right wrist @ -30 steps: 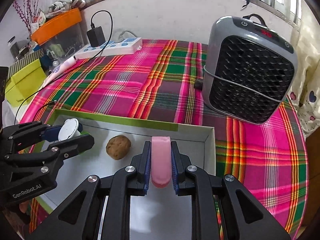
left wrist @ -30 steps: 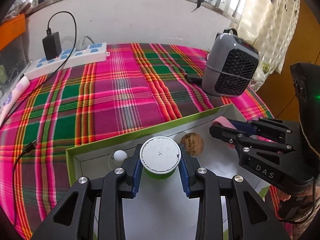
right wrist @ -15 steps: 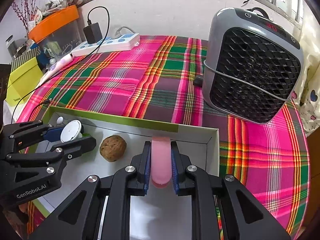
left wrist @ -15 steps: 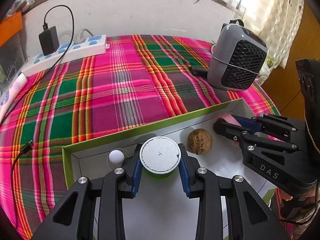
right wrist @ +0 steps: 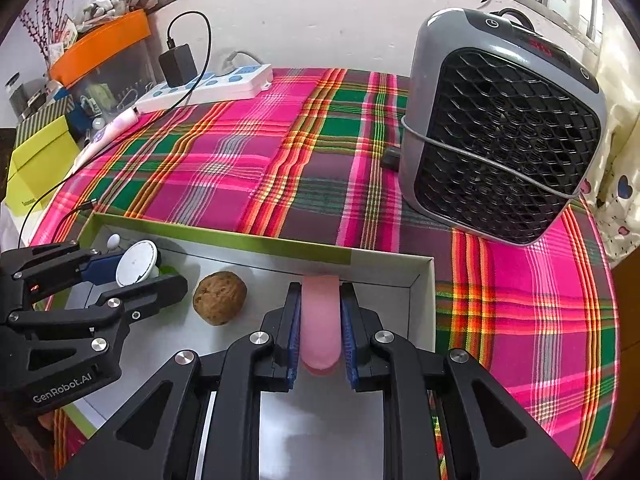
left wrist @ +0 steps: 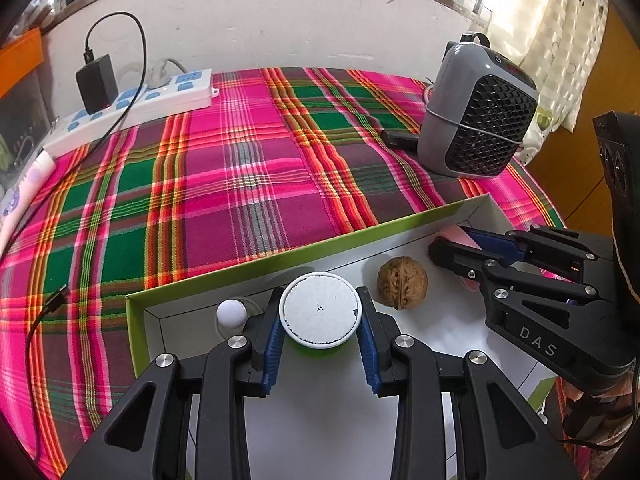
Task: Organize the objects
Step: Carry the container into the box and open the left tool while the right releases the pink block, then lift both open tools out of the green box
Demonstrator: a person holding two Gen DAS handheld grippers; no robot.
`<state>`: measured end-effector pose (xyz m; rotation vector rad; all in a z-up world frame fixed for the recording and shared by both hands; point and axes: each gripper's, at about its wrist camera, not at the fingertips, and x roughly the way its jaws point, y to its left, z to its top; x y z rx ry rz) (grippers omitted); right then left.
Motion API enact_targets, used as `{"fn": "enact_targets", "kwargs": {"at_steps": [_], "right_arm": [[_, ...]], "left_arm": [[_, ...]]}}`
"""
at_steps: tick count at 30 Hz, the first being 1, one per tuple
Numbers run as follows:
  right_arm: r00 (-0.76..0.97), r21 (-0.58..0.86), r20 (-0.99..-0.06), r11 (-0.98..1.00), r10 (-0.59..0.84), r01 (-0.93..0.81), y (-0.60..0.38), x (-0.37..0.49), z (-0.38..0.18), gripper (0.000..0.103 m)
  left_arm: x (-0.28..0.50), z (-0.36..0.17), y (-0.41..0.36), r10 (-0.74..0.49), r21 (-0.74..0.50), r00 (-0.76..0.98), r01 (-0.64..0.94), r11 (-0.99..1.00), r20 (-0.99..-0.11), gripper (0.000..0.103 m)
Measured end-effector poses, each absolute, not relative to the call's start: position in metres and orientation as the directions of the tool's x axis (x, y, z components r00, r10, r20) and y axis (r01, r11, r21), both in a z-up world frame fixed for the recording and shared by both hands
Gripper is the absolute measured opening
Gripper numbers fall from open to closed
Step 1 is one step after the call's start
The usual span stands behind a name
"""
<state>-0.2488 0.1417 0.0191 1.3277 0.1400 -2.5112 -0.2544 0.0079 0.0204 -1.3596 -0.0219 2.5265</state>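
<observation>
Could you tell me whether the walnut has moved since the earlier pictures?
No; the walnut sits at the same spot against the box's far wall.

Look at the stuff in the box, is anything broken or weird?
A little. The white lid of the green cup in the left gripper has a tiny tear in the middle and a nick at its right edge. The walnut and small white ball look fine.
</observation>
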Motion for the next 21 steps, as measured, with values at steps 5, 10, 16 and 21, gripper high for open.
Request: {"fn": "enact_targets", "kwargs": {"at_steps": [5, 10, 16, 21], "right_arm": [[-0.537, 0.060, -0.813, -0.950, -0.224, 0.306, 0.141, -0.249, 0.021, 0.032], [-0.543, 0.066, -0.809, -0.953, -0.225, 0.297, 0.143, -0.248, 0.022, 0.037], [-0.555, 0.057, -0.803, -0.954, -0.219, 0.293, 0.143, -0.245, 0.024, 0.047], [-0.562, 0.061, -0.799, -0.958, -0.216, 0.281, 0.146, -0.242, 0.026, 0.047]], "left_arm": [[-0.254, 0.020, 0.008, 0.246, -0.143, -0.523, -0.229, -0.963, -0.816, 0.033], [-0.253, 0.020, 0.008, 0.244, -0.145, -0.525, -0.223, -0.964, -0.816, 0.038], [-0.251, 0.021, 0.007, 0.241, -0.144, -0.531, -0.218, -0.965, -0.812, 0.043], [-0.244, 0.025, 0.006, 0.239, -0.138, -0.541, -0.221, -0.966, -0.806, 0.044]]}}
